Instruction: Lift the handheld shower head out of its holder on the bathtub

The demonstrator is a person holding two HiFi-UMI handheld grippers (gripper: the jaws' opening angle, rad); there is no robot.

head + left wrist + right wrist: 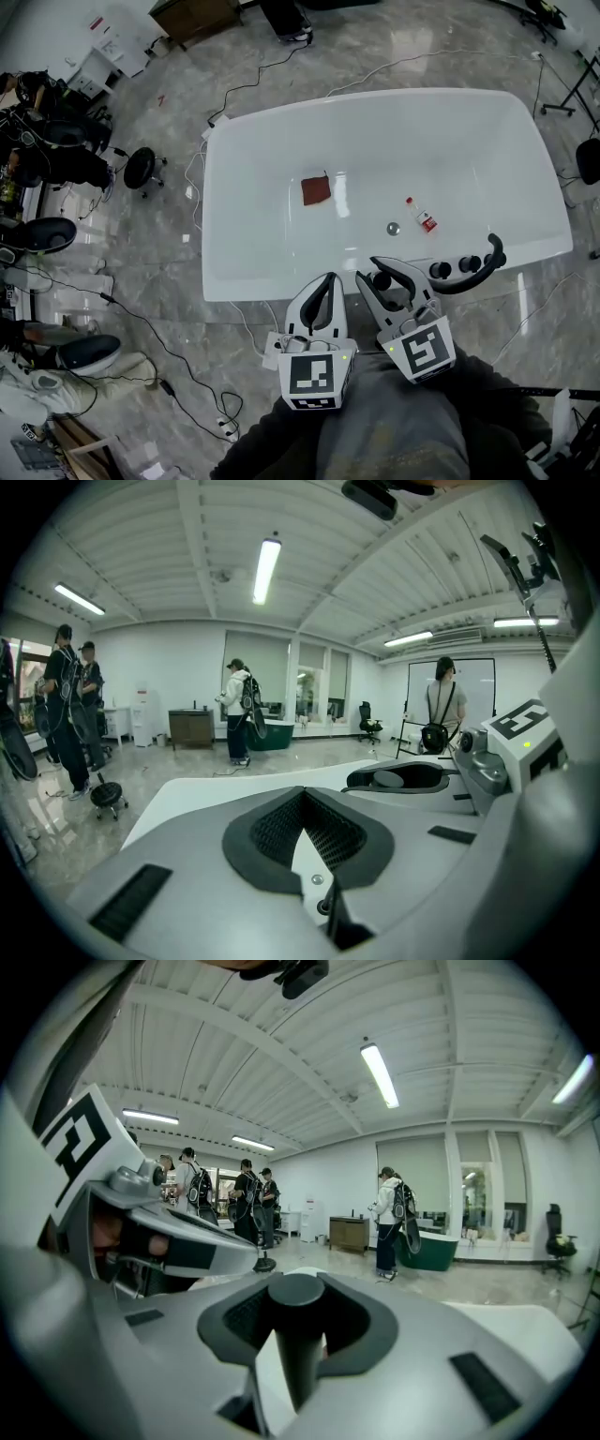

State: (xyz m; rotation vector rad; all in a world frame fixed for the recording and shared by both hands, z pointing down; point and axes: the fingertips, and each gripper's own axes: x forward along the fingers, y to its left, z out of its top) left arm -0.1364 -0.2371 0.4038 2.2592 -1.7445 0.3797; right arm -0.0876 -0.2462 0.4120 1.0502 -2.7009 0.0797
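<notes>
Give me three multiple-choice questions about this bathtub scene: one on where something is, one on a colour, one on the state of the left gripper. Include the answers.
1. Where is the small red-labelled bottle relative to the bathtub?
A) on the floor beside it
B) on its rim
C) inside it

2. What colour is the cloth in the tub?
A) reddish brown
B) blue
C) yellow

3. How do the left gripper's fingers stand?
A) spread wide
B) closed together, empty
C) clamped on the cloth

Answers:
1 C: it lies on the tub floor near the drain.
2 A: the head view shows a reddish-brown square.
3 B: their tips meet with nothing between them.
</notes>
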